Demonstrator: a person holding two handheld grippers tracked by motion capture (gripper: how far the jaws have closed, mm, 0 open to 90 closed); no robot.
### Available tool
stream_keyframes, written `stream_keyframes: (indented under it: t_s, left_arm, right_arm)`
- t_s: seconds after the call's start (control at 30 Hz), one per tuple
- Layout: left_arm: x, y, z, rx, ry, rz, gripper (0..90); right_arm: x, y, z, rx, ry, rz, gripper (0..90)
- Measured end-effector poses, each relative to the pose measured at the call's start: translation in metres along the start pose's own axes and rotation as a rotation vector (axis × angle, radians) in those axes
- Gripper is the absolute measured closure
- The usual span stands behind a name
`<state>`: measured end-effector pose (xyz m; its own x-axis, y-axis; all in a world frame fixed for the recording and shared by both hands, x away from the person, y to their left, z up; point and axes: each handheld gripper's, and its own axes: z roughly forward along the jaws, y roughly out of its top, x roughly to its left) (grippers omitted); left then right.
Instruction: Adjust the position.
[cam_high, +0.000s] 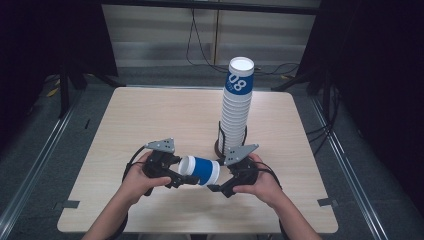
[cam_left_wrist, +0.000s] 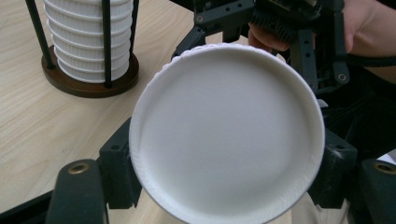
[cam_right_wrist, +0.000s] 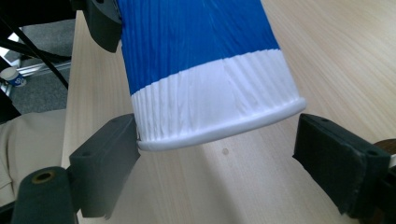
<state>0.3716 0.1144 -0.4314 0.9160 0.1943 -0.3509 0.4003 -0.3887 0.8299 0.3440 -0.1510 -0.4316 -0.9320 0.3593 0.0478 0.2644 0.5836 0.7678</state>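
1. The blue-and-white paper cup (cam_high: 200, 170) lies on its side in the air just above the counter (cam_high: 150, 120), between my two hands, its long axis running left to right across the high view.
2. Its closed white base (cam_left_wrist: 226, 135) faces my left tool (cam_high: 172, 176), and the rolled rim (cam_right_wrist: 224, 130) faces my right tool (cam_high: 220, 186).
3. My left tool is clamped on the cup's base end; its black jaws press both sides of the base in the left gripper view.
4. My right tool stands open. In the right gripper view one pad (cam_right_wrist: 107, 158) touches or nearly touches the rim, and the other pad (cam_right_wrist: 336, 163) sits clear of it, so it has no grip.
5. Both hands are at the cup, but only the left carries it; I judge that the next move depends on the right jaws closing across the rim end, square to the cup's axis.
6. Behind the right hand, the tall stack of cups (cam_high: 236, 105) stands upright in a wire holder on a round wooden base (cam_left_wrist: 88, 81), near but apart from the held cup.
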Motion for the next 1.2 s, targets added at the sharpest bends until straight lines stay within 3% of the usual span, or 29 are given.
stream_keyframes:
  t_s: [0.57, 0.77, 1.2]
  left_arm:
    - [0.001, -0.001, 0.002, -0.015, -0.032, -0.015, 27.6]
    - [0.001, -0.001, 0.002, -0.014, -0.032, -0.014, 27.6]
    - [0.001, -0.001, 0.002, -0.008, -0.028, -0.011, 27.6]
  right_arm:
    - [0.0, -0.001, 0.008, -0.005, 0.022, -0.001, 12.2]
    - [0.0, 0.001, 0.009, -0.03, 0.031, -0.008, 12.2]
    - [0.0, 0.001, 0.011, -0.032, 0.035, -0.023, 14.8]
